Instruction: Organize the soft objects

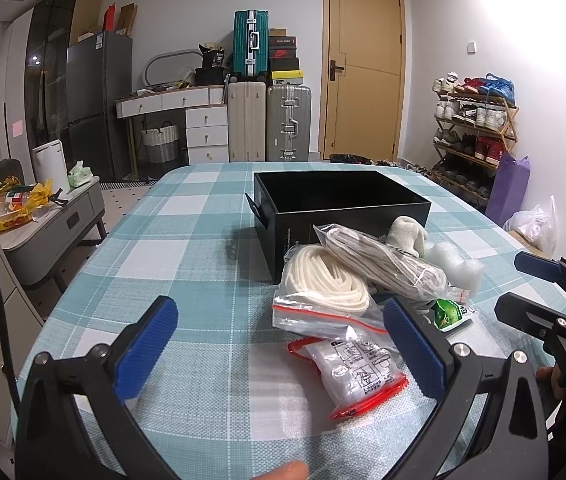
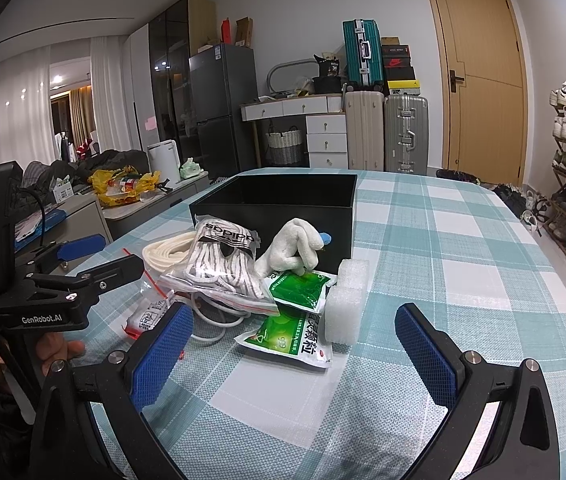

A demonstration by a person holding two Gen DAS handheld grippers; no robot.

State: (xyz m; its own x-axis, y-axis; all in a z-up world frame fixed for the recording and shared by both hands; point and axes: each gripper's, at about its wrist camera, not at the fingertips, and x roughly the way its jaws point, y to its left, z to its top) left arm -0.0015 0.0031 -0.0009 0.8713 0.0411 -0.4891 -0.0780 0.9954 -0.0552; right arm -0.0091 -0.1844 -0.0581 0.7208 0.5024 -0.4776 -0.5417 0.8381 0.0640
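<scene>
A heap of soft items lies on the checked tablecloth in front of an open black box [image 1: 339,204] [image 2: 283,200]. It holds a bagged coil of white rope [image 1: 323,284] [image 2: 167,252], bagged striped socks [image 1: 391,260] [image 2: 223,256], a white plush piece [image 1: 407,232] [image 2: 295,252], white foam [image 1: 459,268] [image 2: 347,300], two green packets [image 2: 291,338] [image 1: 451,314] and a red-zip bag [image 1: 359,372] [image 2: 147,320]. My left gripper [image 1: 279,344] [image 2: 103,258] hovers open, with the red-zip bag between its fingers, untouched. My right gripper [image 2: 295,354] [image 1: 529,288] is open just short of the nearer green packet.
The table [image 2: 463,240] stretches away bare to the right of the box. Left of it stands a low grey cabinet [image 1: 59,224] with yellow bags. Suitcases [image 1: 287,124], a white desk and a door line the far wall, and a shoe rack [image 1: 475,128] stands at the right.
</scene>
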